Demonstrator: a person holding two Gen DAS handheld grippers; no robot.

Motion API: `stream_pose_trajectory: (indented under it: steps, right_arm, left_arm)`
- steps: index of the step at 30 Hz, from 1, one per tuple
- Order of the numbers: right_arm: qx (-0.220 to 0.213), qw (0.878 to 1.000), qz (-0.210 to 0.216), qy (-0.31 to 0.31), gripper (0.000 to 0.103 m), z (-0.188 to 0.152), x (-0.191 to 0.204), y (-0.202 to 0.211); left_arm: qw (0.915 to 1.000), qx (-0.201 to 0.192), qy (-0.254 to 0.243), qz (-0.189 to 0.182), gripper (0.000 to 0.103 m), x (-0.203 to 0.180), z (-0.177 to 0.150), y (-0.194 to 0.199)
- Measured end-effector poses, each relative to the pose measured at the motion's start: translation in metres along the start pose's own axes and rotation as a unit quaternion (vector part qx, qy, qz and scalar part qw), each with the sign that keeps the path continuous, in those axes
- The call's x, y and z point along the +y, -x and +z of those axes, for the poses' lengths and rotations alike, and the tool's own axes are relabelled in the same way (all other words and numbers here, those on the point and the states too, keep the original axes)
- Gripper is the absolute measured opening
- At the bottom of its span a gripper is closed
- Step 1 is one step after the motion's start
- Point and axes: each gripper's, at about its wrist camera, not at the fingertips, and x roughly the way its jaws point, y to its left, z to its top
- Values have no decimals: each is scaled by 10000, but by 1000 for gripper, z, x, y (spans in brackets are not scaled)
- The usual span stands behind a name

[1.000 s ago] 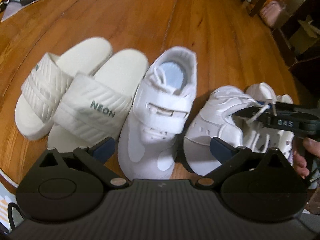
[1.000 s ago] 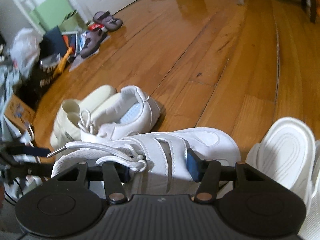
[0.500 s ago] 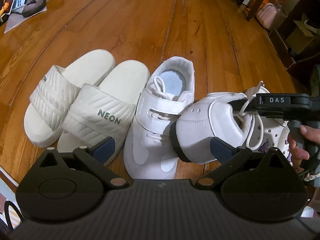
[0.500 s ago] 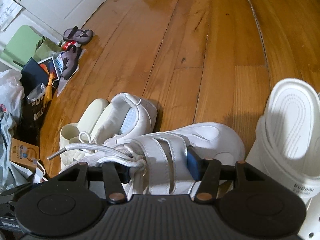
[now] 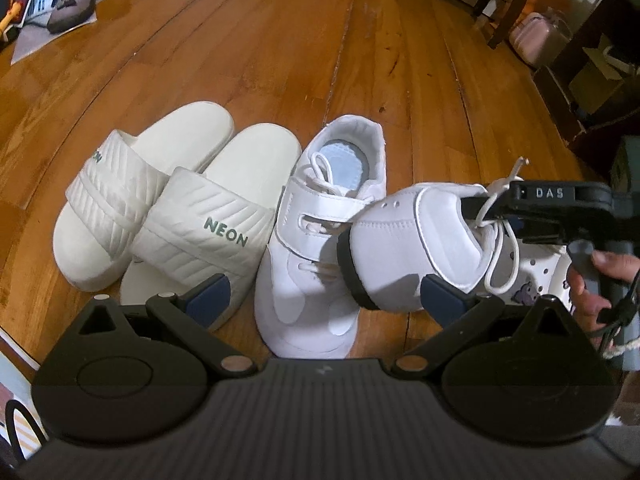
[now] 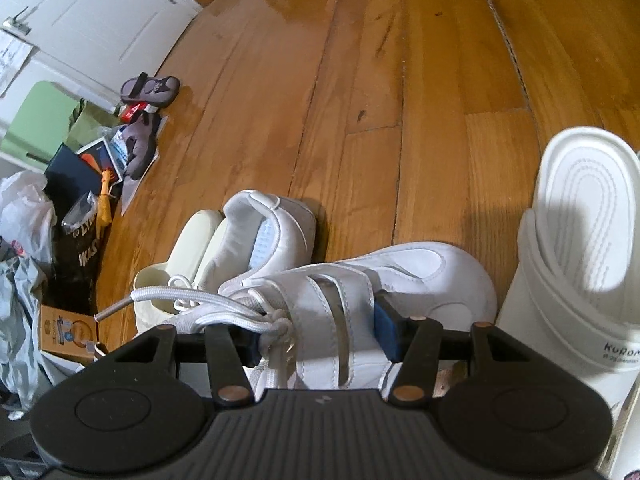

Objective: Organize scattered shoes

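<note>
My right gripper (image 6: pixel 316 338) is shut on a white strap sneaker (image 6: pixel 400 280), with its pads on the sneaker's two sides. The left wrist view shows that sneaker (image 5: pixel 404 248) tipped and off the floor, its dark sole edge toward the matching sneaker (image 5: pixel 316 264), which stands on the wood floor. Left of that one lie two cream NEON slides (image 5: pixel 200 232) side by side. My left gripper (image 5: pixel 326 292) hovers open above the standing sneaker with nothing between its fingers. A hand (image 5: pixel 600 280) holds the right gripper (image 5: pixel 560 208).
A white slide (image 6: pixel 576 248) lies right of the held sneaker. Two purple sandals (image 6: pixel 150 88) and a pile of books and bags (image 6: pixel 80 184) lie by a white door (image 6: pixel 100 12). Chair legs (image 5: pixel 504 0) and a pink bag (image 5: pixel 540 36) stand far right.
The right gripper rolled and raised the strap sneaker off the floor, tipping it toward its mate. The left gripper stayed open over the row.
</note>
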Motion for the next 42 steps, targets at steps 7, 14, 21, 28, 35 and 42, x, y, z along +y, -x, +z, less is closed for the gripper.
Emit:
stream_pose_trajectory:
  steps: [7, 14, 21, 28, 35, 42]
  right_arm:
    - [195, 9913, 574, -1167, 54, 1, -18, 0]
    - [345, 9788, 973, -1770, 54, -6, -30, -8]
    - [282, 9332, 1490, -3258, 54, -26, -63, -7]
    - [337, 8785, 1853, -4390, 57, -58, -73, -6]
    - [676, 9690, 1457, -1875, 84, -20, -13, -2]
    - [-222, 9819, -1068, 1550, 87, -33, 46, -12]
  left_arm:
    - [9999, 58, 89, -12, 103, 6, -1, -2]
    - [9999, 101, 83, 22, 103, 5, -2, -4]
    - [9994, 141, 296, 92, 103, 14, -1, -7]
    - [9991, 229, 346, 126, 103, 17, -2, -13]
    - [9991, 313, 208, 206, 103, 11, -4, -19]
    - [9987, 386, 234, 224, 103, 11, -4, -24]
